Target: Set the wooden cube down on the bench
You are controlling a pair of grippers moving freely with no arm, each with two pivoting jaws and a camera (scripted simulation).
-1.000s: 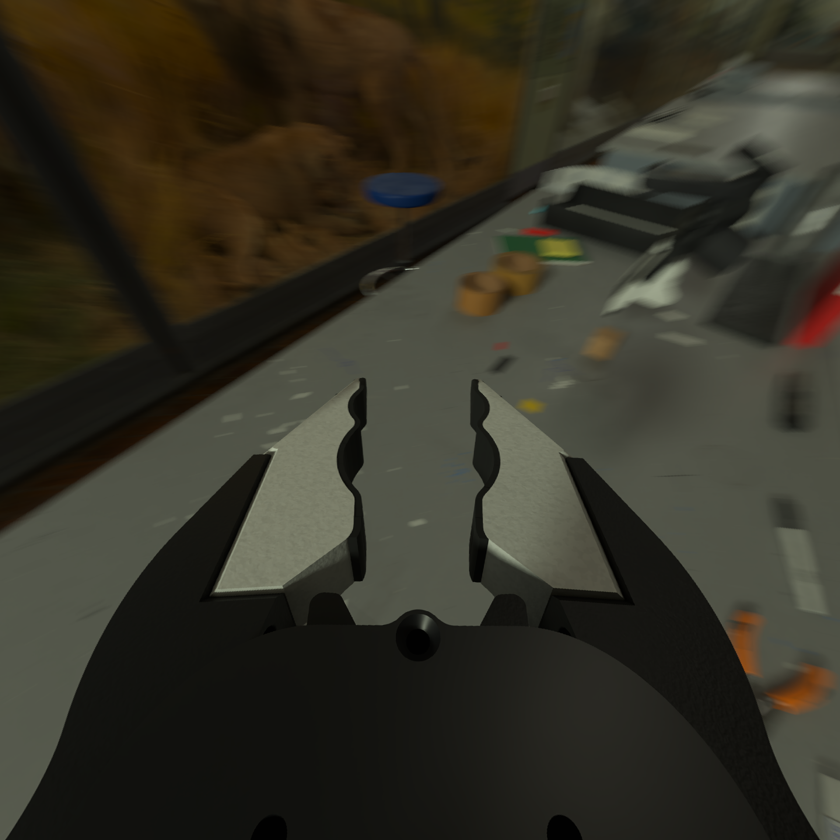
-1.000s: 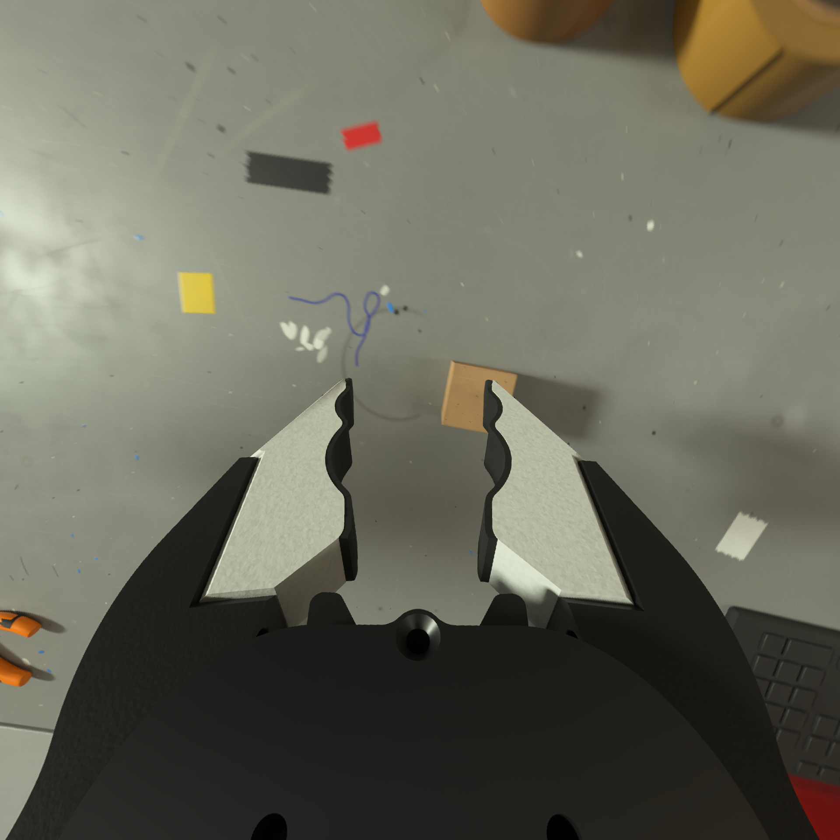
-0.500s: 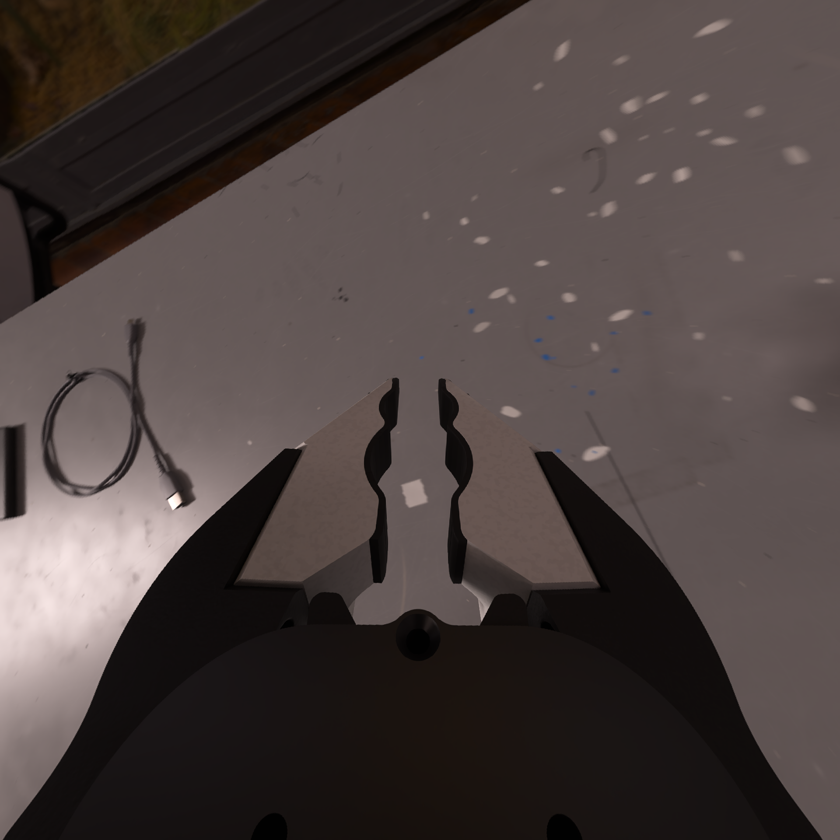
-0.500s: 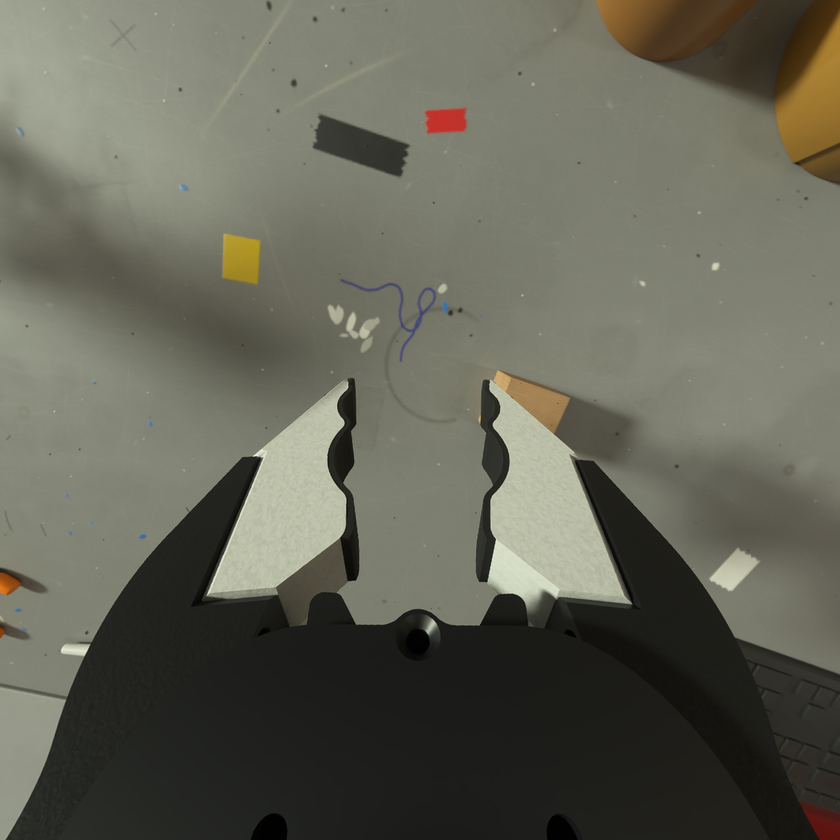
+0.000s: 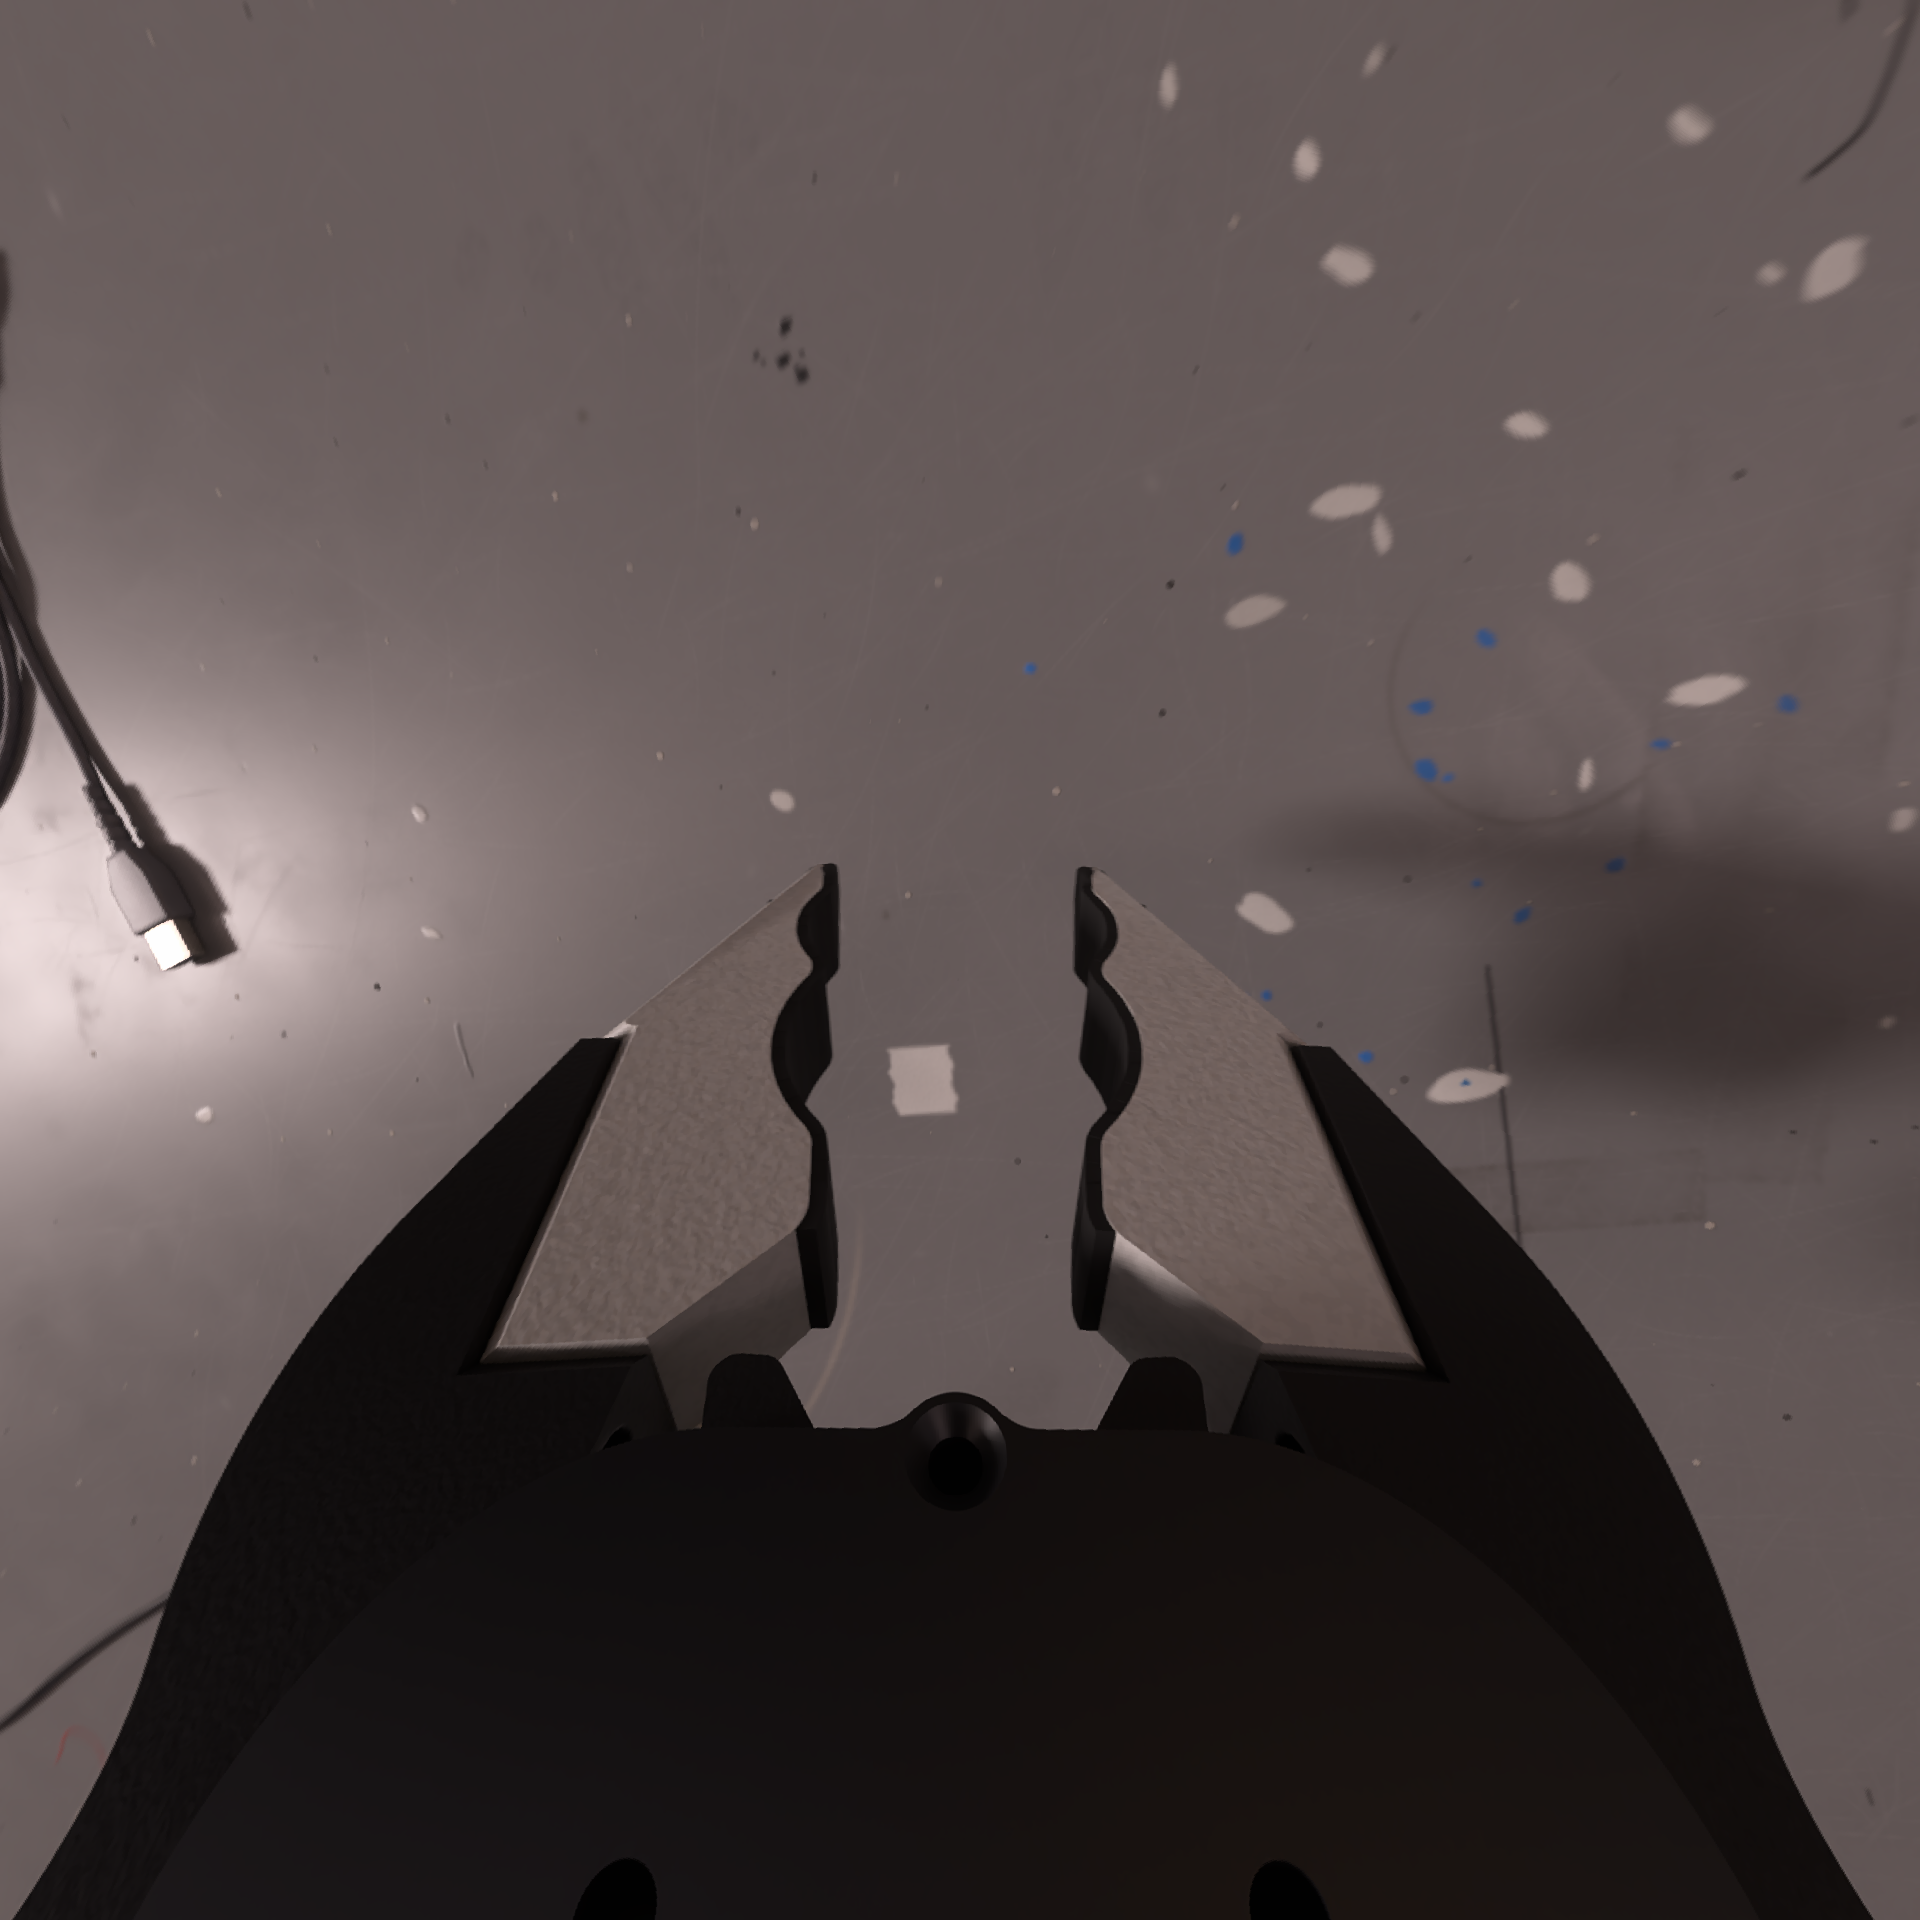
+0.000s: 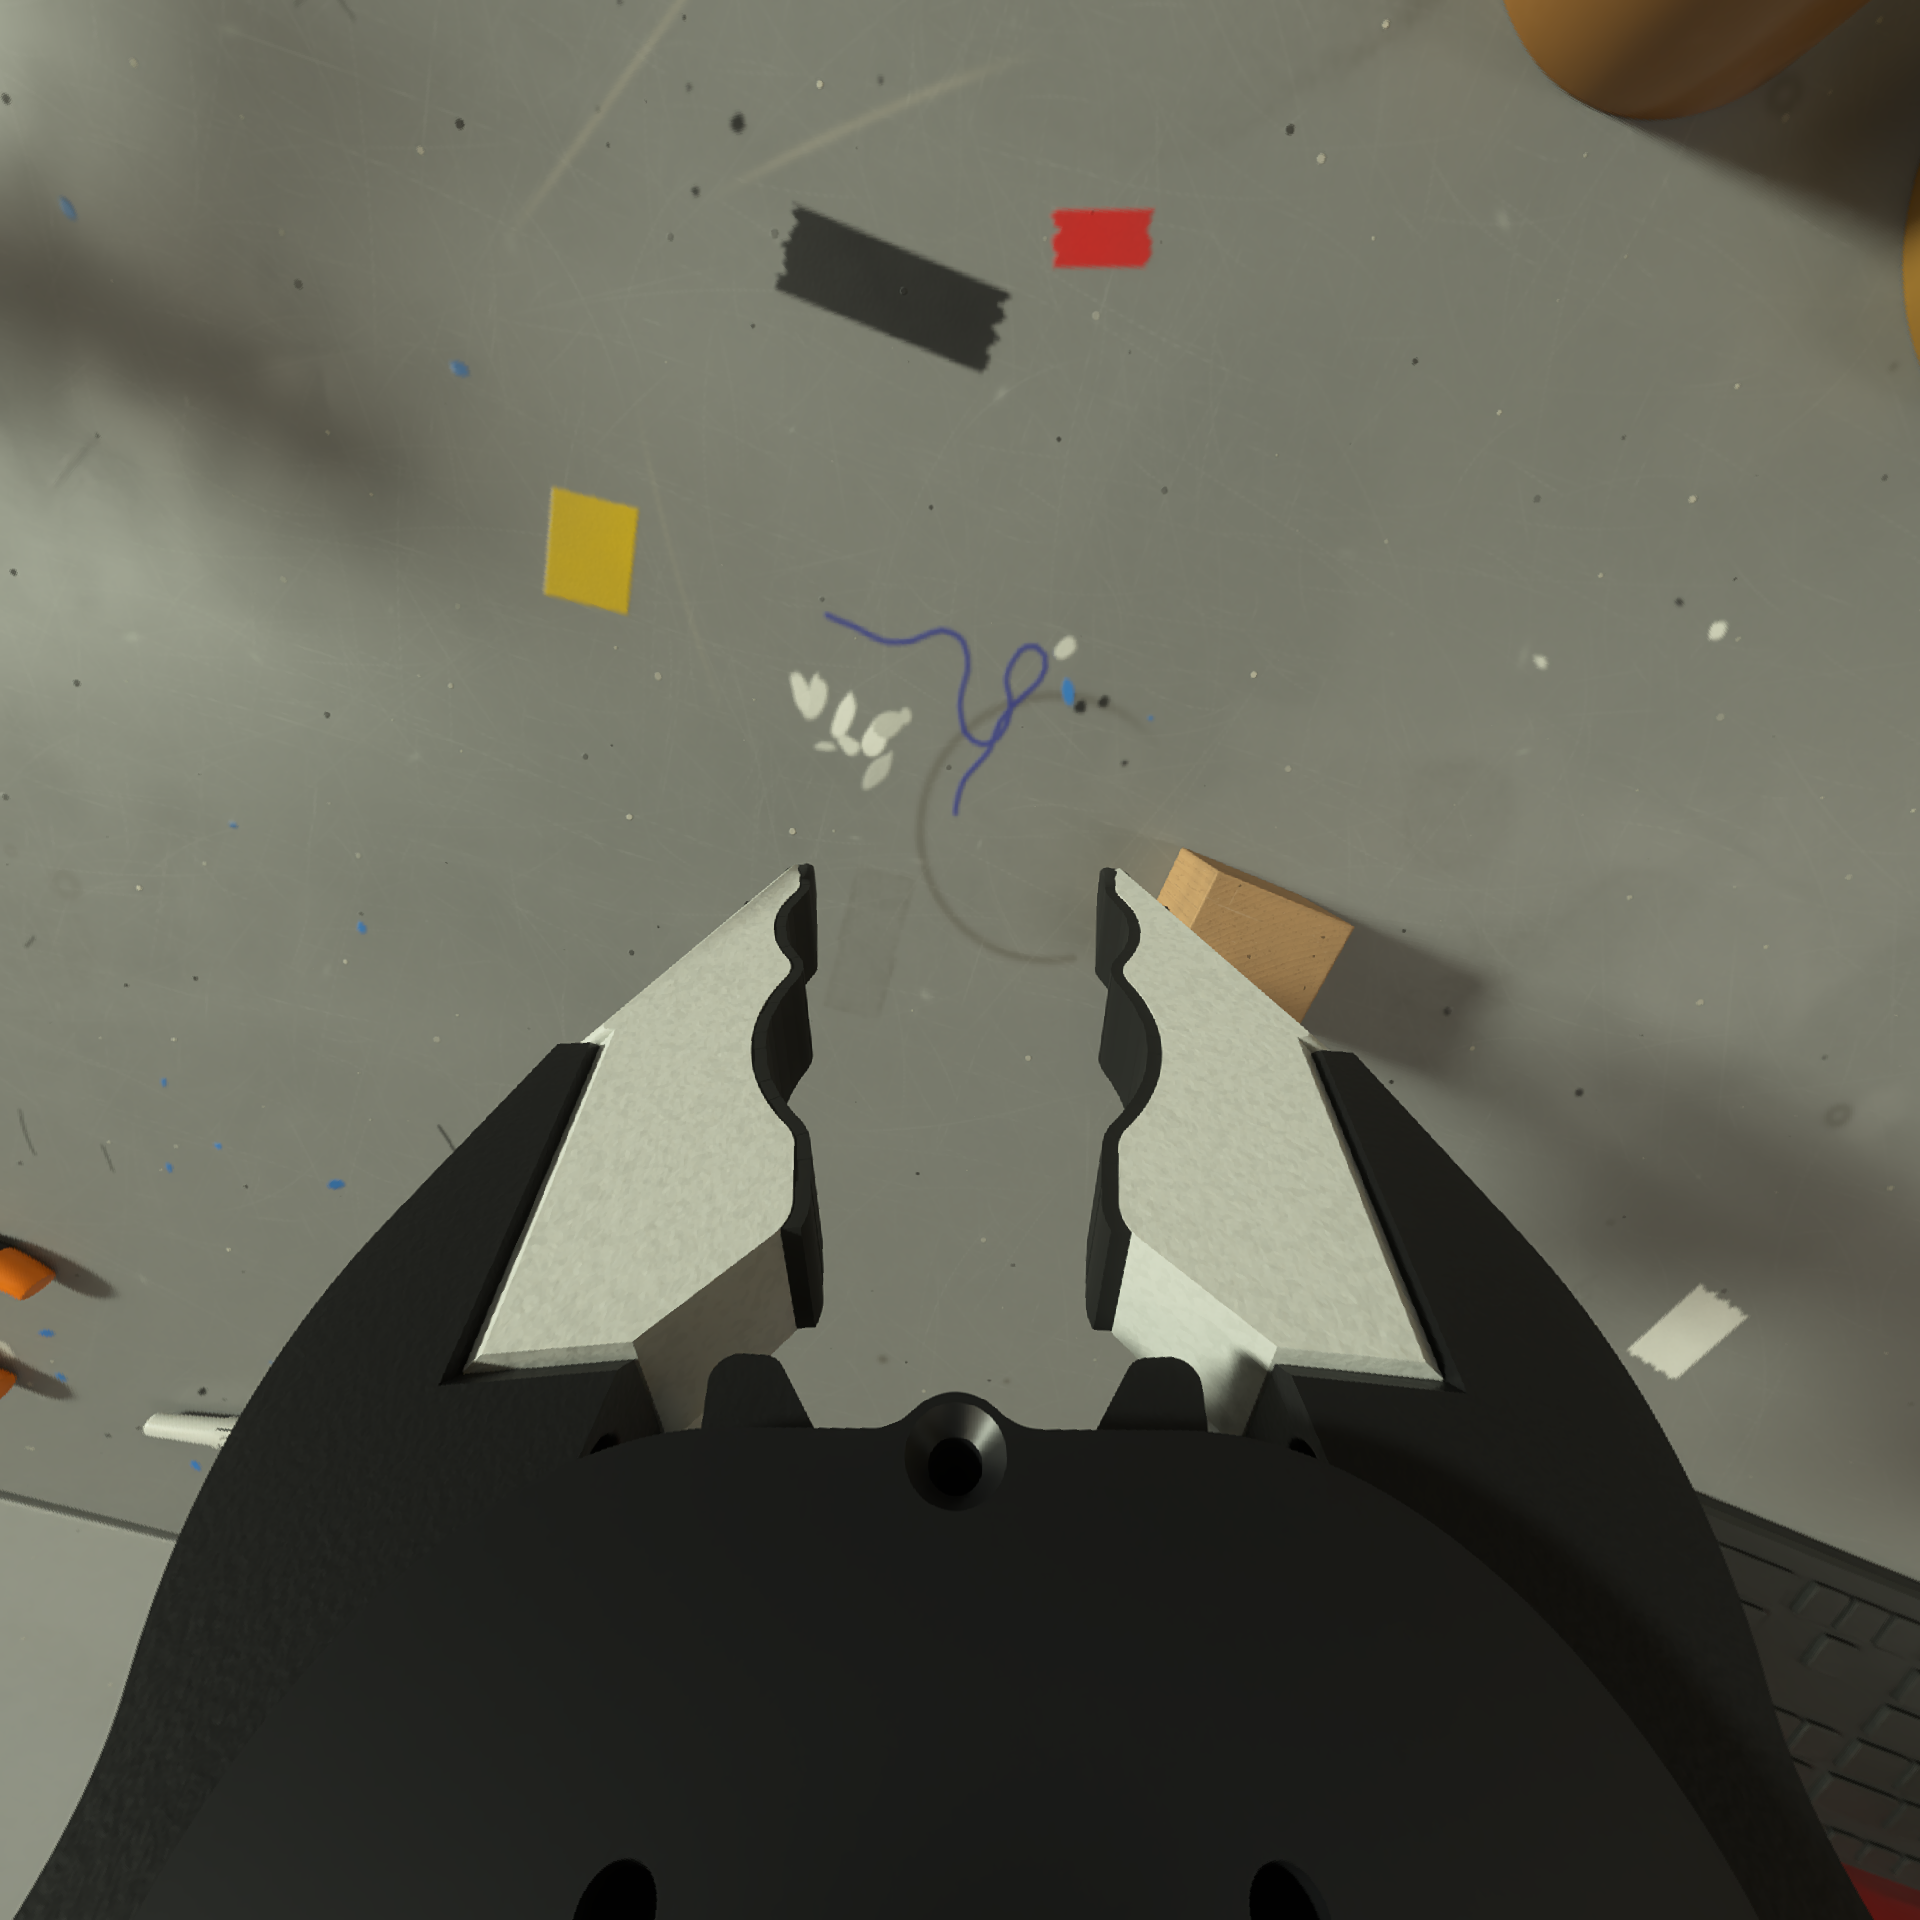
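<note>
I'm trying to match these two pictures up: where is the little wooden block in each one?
Left wrist view: the wooden cube is not in it.
Right wrist view: the wooden cube lies on the bench just right of centre, partly hidden behind the right gripper's right-hand finger.
Shared landmark: only the grey speckled bench itself, dotted with white and blue flecks; no single object clearly shows in both.

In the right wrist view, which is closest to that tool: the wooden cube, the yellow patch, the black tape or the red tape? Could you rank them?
Measured from the right tool:
1. Wooden cube, just outside the right finger, on the bench.
2. Yellow patch, ahead to the left.
3. Black tape, farther ahead.
4. Red tape, to the right of the black tape; these two are nearly too close to call.
</note>
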